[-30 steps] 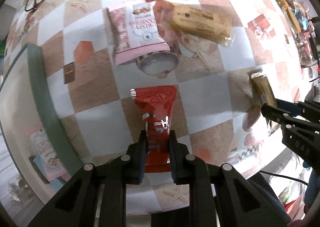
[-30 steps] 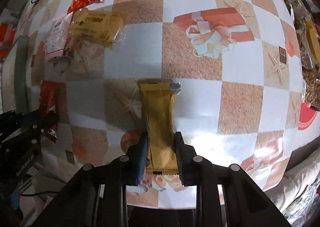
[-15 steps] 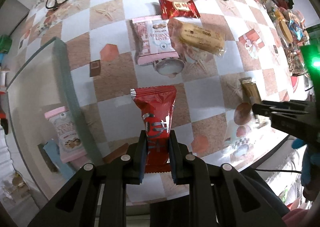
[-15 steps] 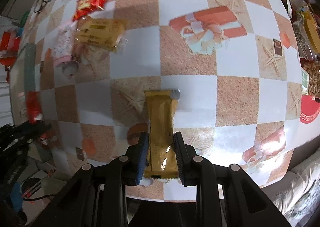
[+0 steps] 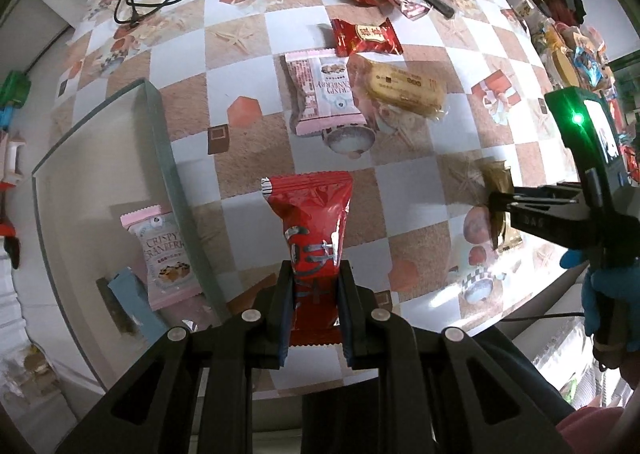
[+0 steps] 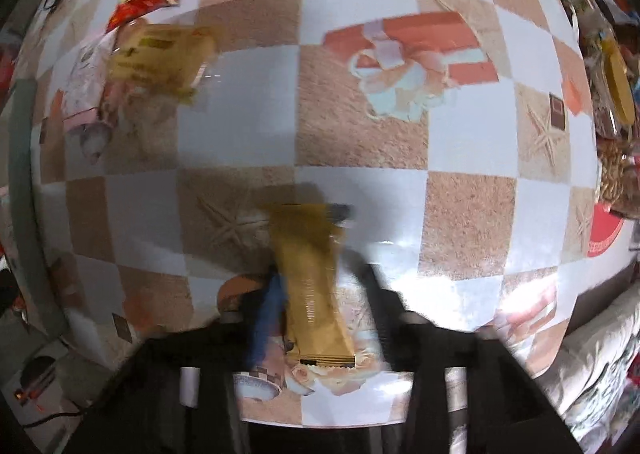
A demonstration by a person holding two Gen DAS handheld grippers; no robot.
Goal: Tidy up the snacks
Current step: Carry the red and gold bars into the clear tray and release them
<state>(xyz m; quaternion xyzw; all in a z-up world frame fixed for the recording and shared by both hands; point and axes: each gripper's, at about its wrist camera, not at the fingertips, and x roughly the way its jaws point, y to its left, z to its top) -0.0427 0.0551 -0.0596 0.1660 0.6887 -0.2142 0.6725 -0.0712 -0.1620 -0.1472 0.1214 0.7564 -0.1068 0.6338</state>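
left gripper [image 5: 314, 308] clamped on red snack packet [image 5: 310, 222], glass tray [image 5: 120, 190] to its left; right gripper [image 6: 320, 318] closed on gold bar [image 6: 310, 278], blurred, liable to slip.

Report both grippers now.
Left gripper: shut on the red foil snack packet.
Right gripper: shut on the gold wrapped snack bar.

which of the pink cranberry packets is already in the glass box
The pink packet at lower left, lying inside the glass box. The other pink packet lies out on the table.
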